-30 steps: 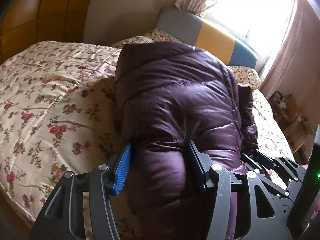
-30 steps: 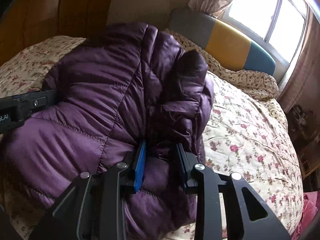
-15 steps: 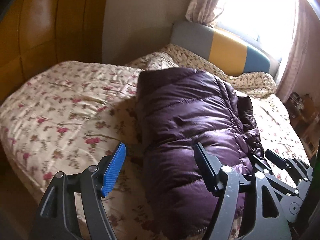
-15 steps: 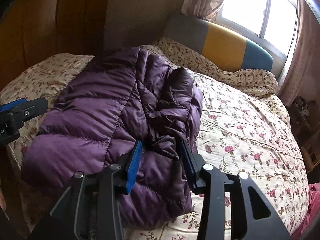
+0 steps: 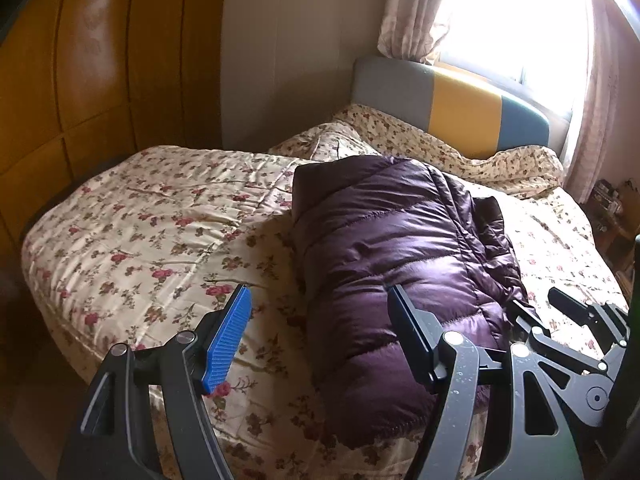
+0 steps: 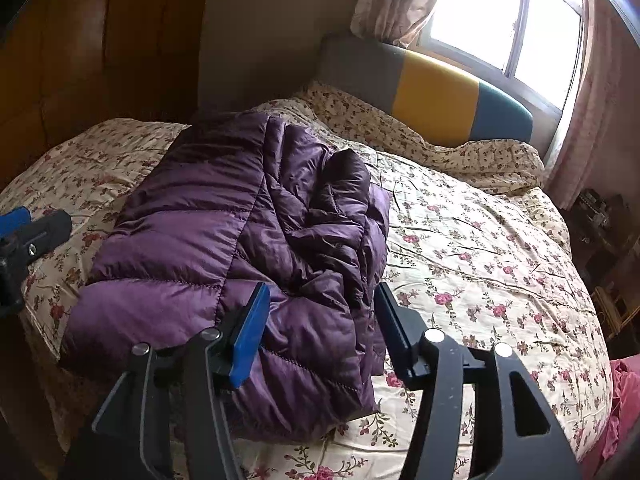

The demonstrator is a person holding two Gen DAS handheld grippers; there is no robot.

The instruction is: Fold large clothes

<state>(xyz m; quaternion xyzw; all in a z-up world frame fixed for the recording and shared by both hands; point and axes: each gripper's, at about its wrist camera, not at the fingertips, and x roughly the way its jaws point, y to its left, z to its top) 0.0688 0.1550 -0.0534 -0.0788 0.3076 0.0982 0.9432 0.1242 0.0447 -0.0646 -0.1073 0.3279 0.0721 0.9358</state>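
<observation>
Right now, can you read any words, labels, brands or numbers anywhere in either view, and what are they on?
None can be read.
Jacket: no tag or logo shows.
Quilt: flower print only, no lettering.
Headboard: plain colour blocks.
Left gripper and right gripper: no markings show.
Shelf clutter by the curtain: too small and blurred to read.

Daylight enters via window [image 6: 506,28], blown out to white glare in both views. Left wardrobe [image 5: 80,80] side dim; strong fisheye bending at edges. Far-right corner clutter possibly soft, hard to resolve.
</observation>
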